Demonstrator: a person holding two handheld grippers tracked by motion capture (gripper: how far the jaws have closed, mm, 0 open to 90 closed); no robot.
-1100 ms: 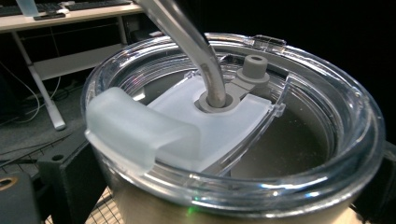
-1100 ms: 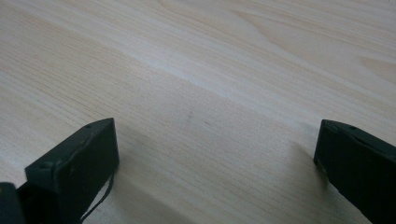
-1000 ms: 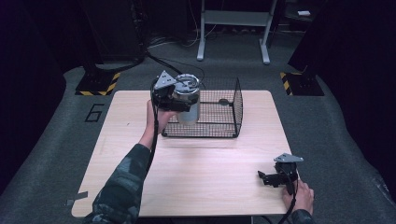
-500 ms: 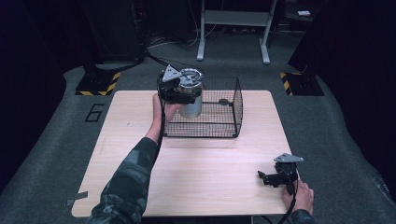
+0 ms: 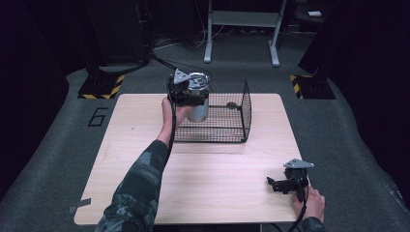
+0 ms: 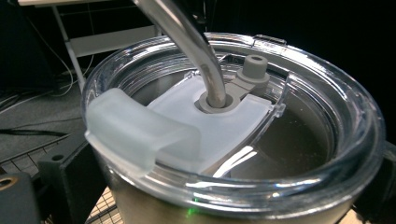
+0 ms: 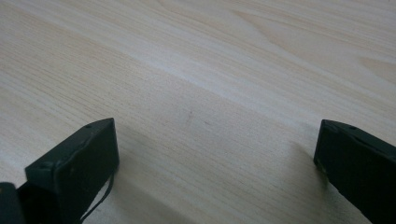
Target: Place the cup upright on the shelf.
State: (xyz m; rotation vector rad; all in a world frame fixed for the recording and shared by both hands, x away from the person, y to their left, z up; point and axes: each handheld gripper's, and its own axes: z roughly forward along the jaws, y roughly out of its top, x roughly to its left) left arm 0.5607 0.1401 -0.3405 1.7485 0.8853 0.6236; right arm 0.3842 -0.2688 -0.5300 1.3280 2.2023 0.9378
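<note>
My left gripper (image 5: 186,92) is shut on a steel tumbler (image 5: 198,110) with a clear lid (image 6: 233,116) and a bent metal straw (image 6: 187,42). The tumbler stands upright at the left end of a black wire basket (image 5: 232,121), its lower part inside the mesh walls. I cannot tell whether it touches the basket floor. In the left gripper view, black fingers (image 6: 65,182) press both sides of the cup just under the lid. My right gripper (image 5: 274,183) rests open on the wooden table (image 5: 217,179) near the front right corner, with only bare wood between its fingertips (image 7: 74,163).
The basket stands at the table's far middle, open at the top. Dark carpet surrounds the table, with a white metal stand (image 5: 241,29) and yellow-black striped bases (image 5: 101,87) behind it. A camouflage sleeve (image 5: 140,188) reaches across the table's left half.
The left gripper has carried the tumbler slightly farther away and to the right, at the basket's left end. The right gripper has stayed still.
</note>
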